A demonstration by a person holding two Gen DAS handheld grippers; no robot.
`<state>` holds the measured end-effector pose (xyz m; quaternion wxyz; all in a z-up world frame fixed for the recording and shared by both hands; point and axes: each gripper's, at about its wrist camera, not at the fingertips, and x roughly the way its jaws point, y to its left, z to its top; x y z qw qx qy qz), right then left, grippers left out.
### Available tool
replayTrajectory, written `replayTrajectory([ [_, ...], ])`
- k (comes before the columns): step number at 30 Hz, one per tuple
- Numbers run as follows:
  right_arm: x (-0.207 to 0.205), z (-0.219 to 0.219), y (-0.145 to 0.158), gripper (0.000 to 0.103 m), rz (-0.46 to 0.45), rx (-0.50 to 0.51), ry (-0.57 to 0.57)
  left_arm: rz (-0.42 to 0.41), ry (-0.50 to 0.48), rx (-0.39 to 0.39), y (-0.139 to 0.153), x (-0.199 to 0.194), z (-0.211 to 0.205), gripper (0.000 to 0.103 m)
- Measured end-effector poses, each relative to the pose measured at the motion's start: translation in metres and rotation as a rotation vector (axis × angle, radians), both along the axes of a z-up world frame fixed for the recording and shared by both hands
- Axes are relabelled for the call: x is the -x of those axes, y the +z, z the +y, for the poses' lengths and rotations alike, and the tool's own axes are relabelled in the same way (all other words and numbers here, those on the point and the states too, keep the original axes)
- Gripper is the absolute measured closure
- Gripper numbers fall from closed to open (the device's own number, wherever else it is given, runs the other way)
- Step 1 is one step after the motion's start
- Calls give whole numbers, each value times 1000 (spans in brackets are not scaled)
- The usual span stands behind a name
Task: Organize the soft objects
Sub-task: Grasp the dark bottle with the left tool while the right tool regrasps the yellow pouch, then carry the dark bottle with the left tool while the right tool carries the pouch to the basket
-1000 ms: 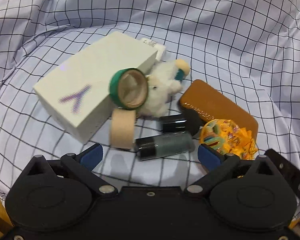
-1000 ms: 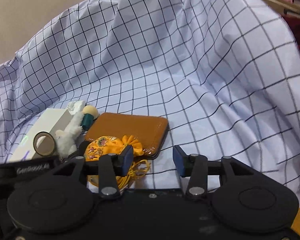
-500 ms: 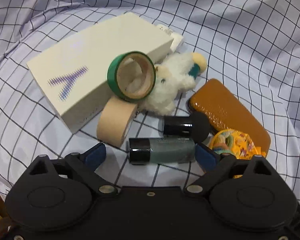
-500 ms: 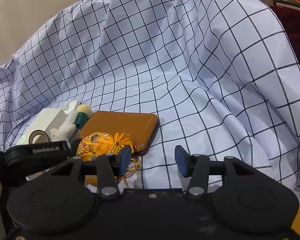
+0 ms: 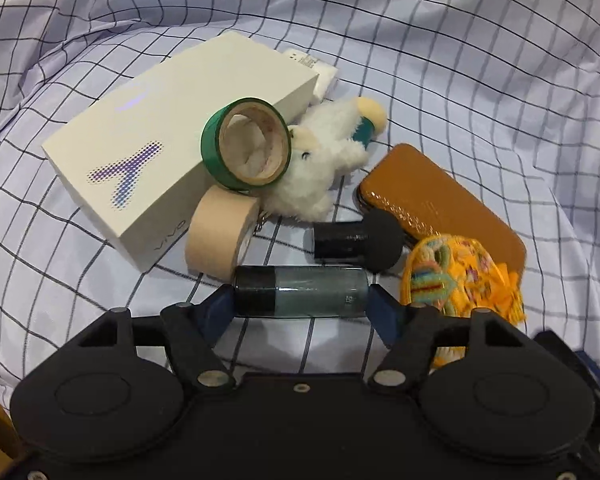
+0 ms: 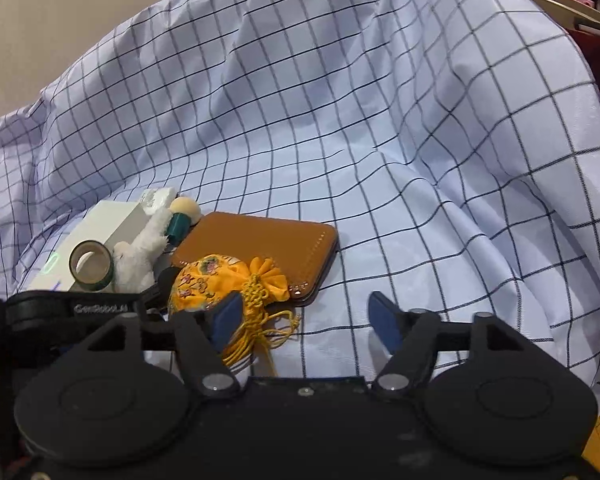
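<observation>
My left tongs have just been closing and now press end to end on the dark bottle lying on the checked cloth. It looks stiff and smooth, so it may slip. My right tongs have just been opening, wide and empty, beside the soft yellow pouch.

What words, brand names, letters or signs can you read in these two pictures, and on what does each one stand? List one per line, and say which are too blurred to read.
"vivo", grey, on the side of the white box.
"Y", a large dotted purple letter, on the box lid.
"GenRobot.AI", white, on the black bar of the left gripper, seen from the right wrist.
Small print on the dark bottle: too small to read.
Marks on the white packet behind the box: too blurred.
</observation>
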<state>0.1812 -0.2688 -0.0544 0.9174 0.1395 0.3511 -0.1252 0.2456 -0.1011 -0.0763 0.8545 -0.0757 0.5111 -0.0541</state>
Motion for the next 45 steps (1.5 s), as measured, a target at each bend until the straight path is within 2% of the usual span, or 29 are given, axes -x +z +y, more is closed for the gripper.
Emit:
replayTrajectory([
  [3,-4,5,0,16,5,16,9,-5,-48,-3,5,9,4,37],
  [5,-9,8,0,12,10,18,15,-14,-77,-17,9,16,9,37],
  [8,-16,11,0,0,7,5,19,-33,-107,-32,14,26,18,37],
  [11,-24,23,-1,0,7,34,45,-54,-118,-59,17,35,27,37],
  [15,-41,39,-7,0,34,97,72,-50,-120,-57,16,41,41,37],
  [22,-62,51,-18,0,101,90,95,-52,-123,-48,15,50,52,37],
  [25,-66,59,-24,2,131,117,98,-50,-125,-37,15,55,56,37],
  [27,-66,64,-26,12,146,151,86,-50,-125,-31,15,60,58,37],
  [28,-66,65,-27,14,147,158,90,-51,-126,-28,16,62,59,37],
  [30,-64,67,-25,32,151,148,127,-55,-127,-25,18,66,59,37],
  [31,-62,68,-23,34,151,141,140,-57,-127,-24,19,68,59,37],
  [38,-32,70,8,35,77,140,122,-98,-122,-14,34,92,64,37],
  [45,32,68,48,35,-39,107,117,-152,-116,-24,52,125,69,37],
])
